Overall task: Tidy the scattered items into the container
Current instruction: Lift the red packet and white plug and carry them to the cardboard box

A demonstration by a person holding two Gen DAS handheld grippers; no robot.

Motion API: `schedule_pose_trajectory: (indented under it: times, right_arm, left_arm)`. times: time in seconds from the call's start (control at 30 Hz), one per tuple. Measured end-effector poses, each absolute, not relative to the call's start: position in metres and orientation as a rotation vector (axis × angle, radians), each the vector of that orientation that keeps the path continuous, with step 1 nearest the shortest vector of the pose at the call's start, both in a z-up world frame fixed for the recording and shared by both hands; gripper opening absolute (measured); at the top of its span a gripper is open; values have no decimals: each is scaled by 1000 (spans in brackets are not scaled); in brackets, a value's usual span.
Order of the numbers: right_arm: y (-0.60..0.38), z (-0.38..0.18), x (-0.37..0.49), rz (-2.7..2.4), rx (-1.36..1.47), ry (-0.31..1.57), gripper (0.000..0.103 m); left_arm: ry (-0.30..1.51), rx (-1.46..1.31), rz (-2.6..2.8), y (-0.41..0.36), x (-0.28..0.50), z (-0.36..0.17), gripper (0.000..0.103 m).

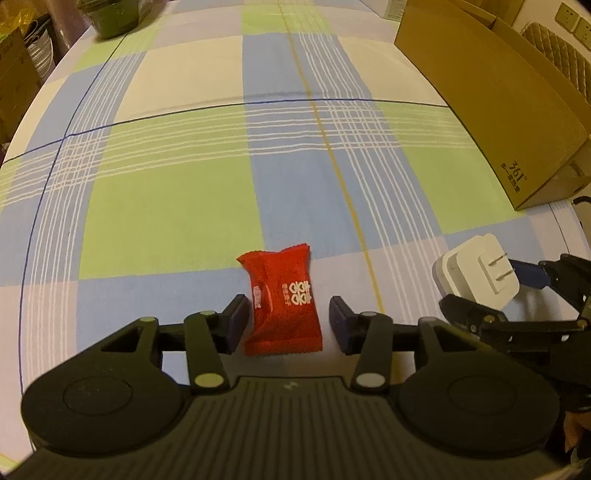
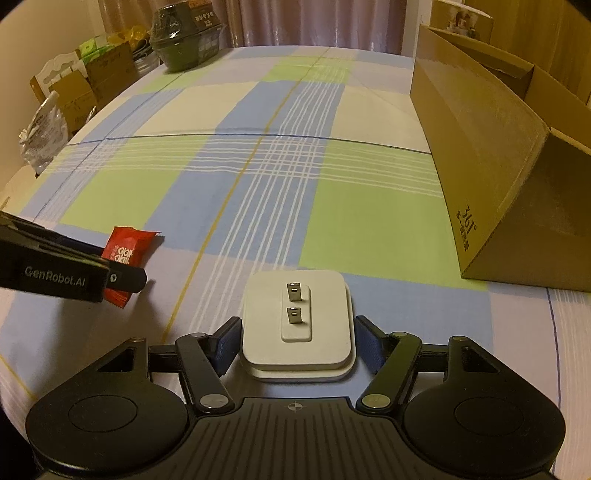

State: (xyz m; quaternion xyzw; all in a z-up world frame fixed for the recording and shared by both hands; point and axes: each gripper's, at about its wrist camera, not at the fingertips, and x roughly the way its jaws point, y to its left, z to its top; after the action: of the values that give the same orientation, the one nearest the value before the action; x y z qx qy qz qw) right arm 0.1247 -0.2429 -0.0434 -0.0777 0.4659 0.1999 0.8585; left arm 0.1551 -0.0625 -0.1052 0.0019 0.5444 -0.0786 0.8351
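Observation:
A red snack packet (image 1: 282, 301) lies flat on the checked tablecloth between the fingers of my left gripper (image 1: 288, 319), which is open with gaps on both sides. The packet also shows in the right wrist view (image 2: 123, 251), partly behind the left gripper's finger (image 2: 125, 278). A white plug adapter (image 2: 297, 323) with two metal prongs up sits between the fingers of my right gripper (image 2: 295, 341); the jaws stand close at its sides, and contact is unclear. The adapter shows in the left wrist view (image 1: 476, 271) too. The open cardboard box (image 2: 491, 155) stands at the right.
The checked tablecloth (image 1: 177, 206) covers the table. A dark wrapped bowl (image 2: 184, 40) stands at the far left corner. Cardboard boxes and plastic bags (image 2: 70, 96) sit beyond the table's left edge. Another carton (image 2: 461, 18) is behind the box.

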Motion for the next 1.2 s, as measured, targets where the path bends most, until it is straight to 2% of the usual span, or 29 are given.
schedule_pose_trajectory:
  times: [0.1,0.27,0.37,0.87,1.2]
  right_arm:
    - [-243,-43,125,421,-163,976,71]
    - [-243,-43,125,421,-162,977,71]
    - [-243,-43,125,416,-165,975,67]
    - [-246,-31,121,422,-157,945,67]
    - [-257,2,116,390,-114,881,67]
  left_arm:
    - [1153,1,-155,-62,158,-106,41]
    - [1155,43,-134,-66,161,-105,30]
    - [1156,48,-139,-65,159,-105,27]
    - [1156,15,-160,-60,149,-95,25]
    - [1100,3,-201,-65,143,-56,25]
